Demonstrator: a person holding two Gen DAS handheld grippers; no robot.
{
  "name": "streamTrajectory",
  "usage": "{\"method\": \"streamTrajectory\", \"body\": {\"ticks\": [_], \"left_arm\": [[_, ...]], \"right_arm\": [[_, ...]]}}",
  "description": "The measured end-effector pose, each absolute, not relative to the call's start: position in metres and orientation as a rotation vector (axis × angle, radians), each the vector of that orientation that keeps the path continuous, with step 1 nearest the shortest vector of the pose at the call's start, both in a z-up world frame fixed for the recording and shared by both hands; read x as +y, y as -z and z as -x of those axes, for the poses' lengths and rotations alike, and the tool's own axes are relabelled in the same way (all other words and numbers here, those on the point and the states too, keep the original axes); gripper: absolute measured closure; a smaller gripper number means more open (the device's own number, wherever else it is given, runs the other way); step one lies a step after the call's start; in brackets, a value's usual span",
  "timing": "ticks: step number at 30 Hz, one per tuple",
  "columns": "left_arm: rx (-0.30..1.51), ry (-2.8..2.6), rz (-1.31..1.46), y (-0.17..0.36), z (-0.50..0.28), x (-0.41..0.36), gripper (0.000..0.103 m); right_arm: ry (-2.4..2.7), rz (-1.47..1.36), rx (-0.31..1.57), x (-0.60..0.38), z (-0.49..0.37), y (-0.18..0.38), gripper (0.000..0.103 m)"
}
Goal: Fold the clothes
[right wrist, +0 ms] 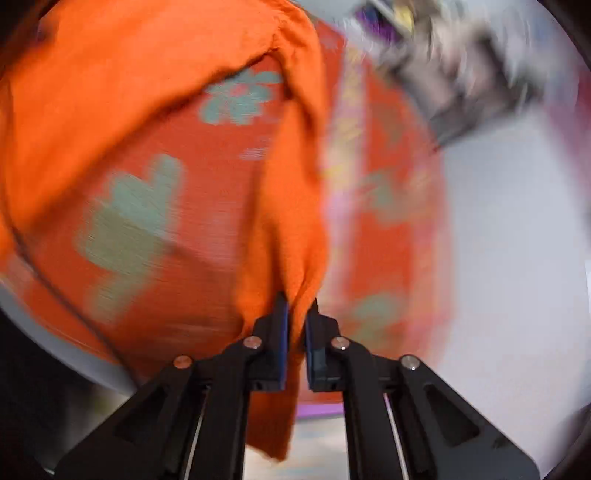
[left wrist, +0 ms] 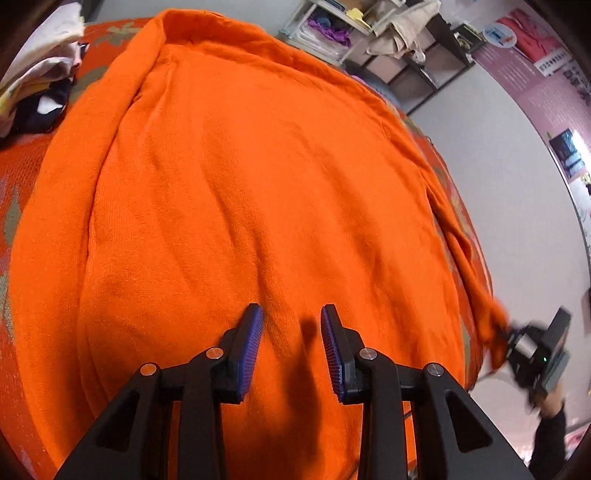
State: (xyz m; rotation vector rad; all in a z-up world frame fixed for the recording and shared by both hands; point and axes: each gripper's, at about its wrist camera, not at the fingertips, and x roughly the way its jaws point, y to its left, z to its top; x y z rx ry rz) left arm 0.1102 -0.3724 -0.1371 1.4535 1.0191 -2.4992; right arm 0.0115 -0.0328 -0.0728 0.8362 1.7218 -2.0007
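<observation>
An orange garment (left wrist: 240, 192) lies spread over a table covered by a red flowered cloth (left wrist: 22, 162). My left gripper (left wrist: 291, 314) is open, its blue pads just above the garment's near part, holding nothing. One orange sleeve (left wrist: 465, 243) stretches off the table's right side to my right gripper (left wrist: 517, 339), seen far right. In the right wrist view the right gripper (right wrist: 297, 306) is shut on the sleeve's end (right wrist: 288, 229), lifted above the red flowered cloth (right wrist: 147, 229). That view is motion-blurred.
A pile of folded clothes (left wrist: 40, 74) sits at the table's far left corner. Shelves with clutter (left wrist: 373, 33) stand against the wall behind the table. A pink poster wall (left wrist: 546, 85) is at the right. Light floor (right wrist: 509, 240) lies right of the table.
</observation>
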Motion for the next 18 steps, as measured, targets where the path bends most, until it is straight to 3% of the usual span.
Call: {"method": "streamTrajectory", "body": {"ticks": [2,5,8,9,11,12,14,16,18], "left_arm": [[1.018,2.498,-1.480,0.136,-0.109,-0.371,0.067],[1.068,2.498,-1.488,0.138,-0.110,-0.372,0.057],[1.095,2.495,-1.486,0.143,-0.113,-0.374,0.055],[1.099,2.494,-1.491,0.144,-0.112,-0.375,0.055],[1.107,2.488,-1.507,0.144,-0.113,-0.376,0.055],[1.105,2.486,-1.520,0.143,-0.113,-0.377,0.055],[1.088,2.484,-1.551,0.141,-0.112,-0.377,0.055],[1.060,2.488,-1.585,0.139,-0.114,-0.375,0.055],[1.031,2.496,-1.616,0.137,-0.117,-0.373,0.055]], "right_arm": [[2.028,-0.608,2.005,-0.024,0.013,0.056,0.096],[2.088,-0.418,2.180,-0.004,0.055,0.043,0.096],[2.056,-0.222,2.363,0.020,0.086,0.055,0.097],[1.991,-0.199,2.406,0.030,0.093,0.073,0.093],[1.866,-0.251,2.493,0.053,0.111,0.110,0.053],[1.808,-0.443,2.541,0.066,0.126,0.130,0.019],[1.802,-0.735,2.486,0.089,0.145,0.156,0.026],[1.920,-0.835,2.380,0.102,0.148,0.155,0.029],[2.125,-0.929,2.117,0.097,0.142,0.131,0.029]]}}
